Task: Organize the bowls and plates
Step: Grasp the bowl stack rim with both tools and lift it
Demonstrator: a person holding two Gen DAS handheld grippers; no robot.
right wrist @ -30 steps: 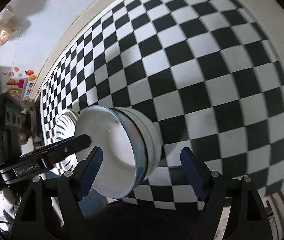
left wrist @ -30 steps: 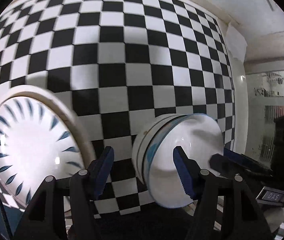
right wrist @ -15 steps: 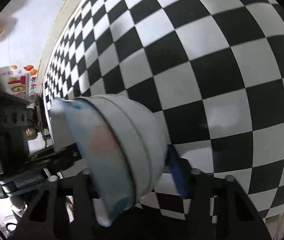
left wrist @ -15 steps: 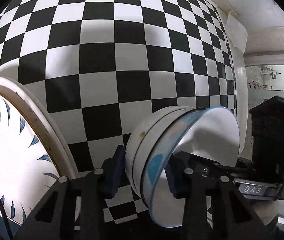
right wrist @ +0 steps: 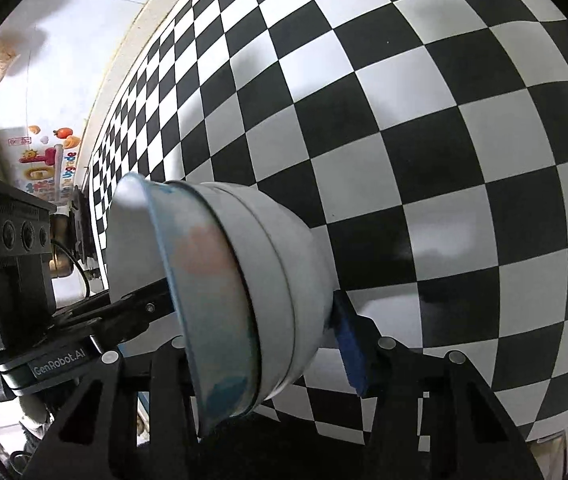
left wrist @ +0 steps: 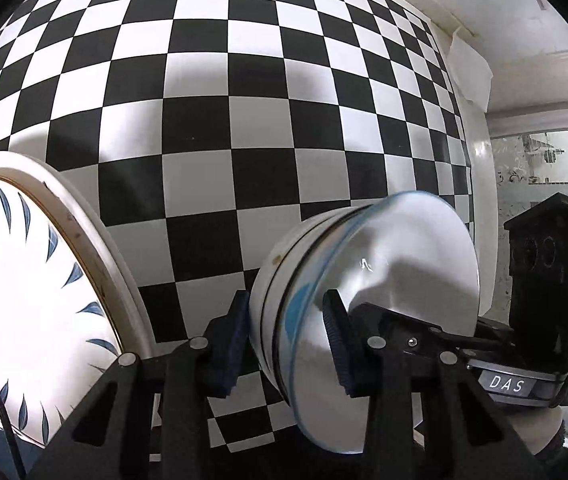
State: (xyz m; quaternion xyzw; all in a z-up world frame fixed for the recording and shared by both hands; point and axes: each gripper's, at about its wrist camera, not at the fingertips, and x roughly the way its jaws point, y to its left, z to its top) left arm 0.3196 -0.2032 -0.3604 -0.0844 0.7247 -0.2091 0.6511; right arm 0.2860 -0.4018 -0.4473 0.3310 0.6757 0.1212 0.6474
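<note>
**Both grippers clamped on one stack of bowls**

Left gripper (left wrist: 286,338), in its own camera, was closed on the stack of bowls (left wrist: 364,280): one blue pad pressed the white outer wall, the other sat inside the blue-rimmed bowl. Just to the left, a plate (left wrist: 24,300) with blue leaf marks lay on the checkered tablecloth (left wrist: 224,100).

From the right wrist camera, the right gripper (right wrist: 264,340) was clamped on the same stack of bowls (right wrist: 244,272), which was tilted on its side above the checkered tablecloth (right wrist: 444,140). The left gripper (right wrist: 140,308) reached into the bowl opening from the left.

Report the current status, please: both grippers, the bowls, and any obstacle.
Left gripper and right gripper both shut on the bowl stack, opposite sides. Stack over the checkered cloth. Patterned plate left, apart. No obstacle seen.
</note>
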